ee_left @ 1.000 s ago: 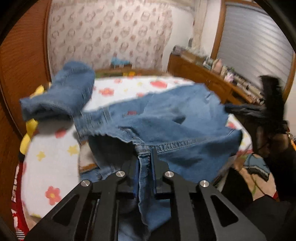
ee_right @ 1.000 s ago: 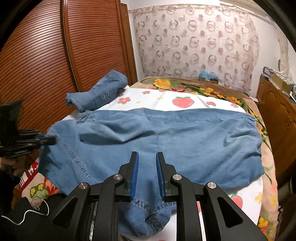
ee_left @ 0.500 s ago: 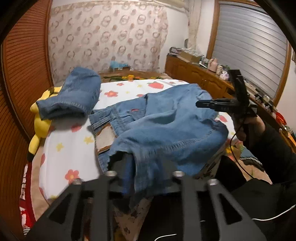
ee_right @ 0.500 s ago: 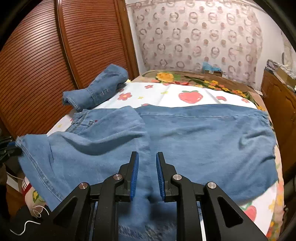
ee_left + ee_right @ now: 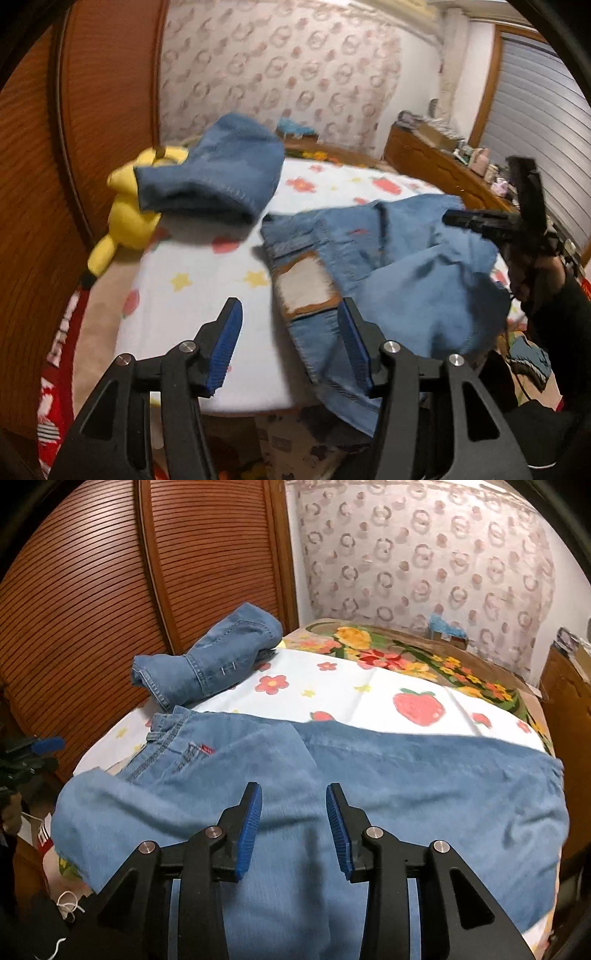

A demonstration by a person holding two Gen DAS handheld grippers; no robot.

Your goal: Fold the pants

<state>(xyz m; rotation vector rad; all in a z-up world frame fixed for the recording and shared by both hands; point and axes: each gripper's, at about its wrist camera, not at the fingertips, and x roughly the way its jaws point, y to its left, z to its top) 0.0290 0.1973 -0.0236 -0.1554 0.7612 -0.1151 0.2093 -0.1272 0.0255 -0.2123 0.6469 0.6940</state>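
Light blue jeans (image 5: 406, 266) lie spread across the bed, one side folded over, with a pale inner pocket showing near the waistband. My left gripper (image 5: 290, 347) hovers at the bed's near edge beside the waistband. Its jaws are opening and its pads press on nothing. In the right wrist view the jeans (image 5: 406, 775) fill the foreground. My right gripper (image 5: 295, 827) sits just over the denim, its jaws opening too, and the cloth lies loose below them. Each view shows the other gripper: the right gripper (image 5: 517, 221) in a hand, the left gripper (image 5: 33, 753) at the edge.
A second folded denim garment (image 5: 207, 664) rests at the bed's far left on a yellow plush toy (image 5: 129, 210). Brown slatted wardrobe doors (image 5: 92, 609) stand along the left. A wooden dresser (image 5: 424, 158) with clutter lines the right. The floral sheet (image 5: 332, 690) shows beyond the jeans.
Both grippers let go of the denim and their jaws spread. The left gripper drew back to the bed's edge. The folded part of the jeans dropped onto the bed.
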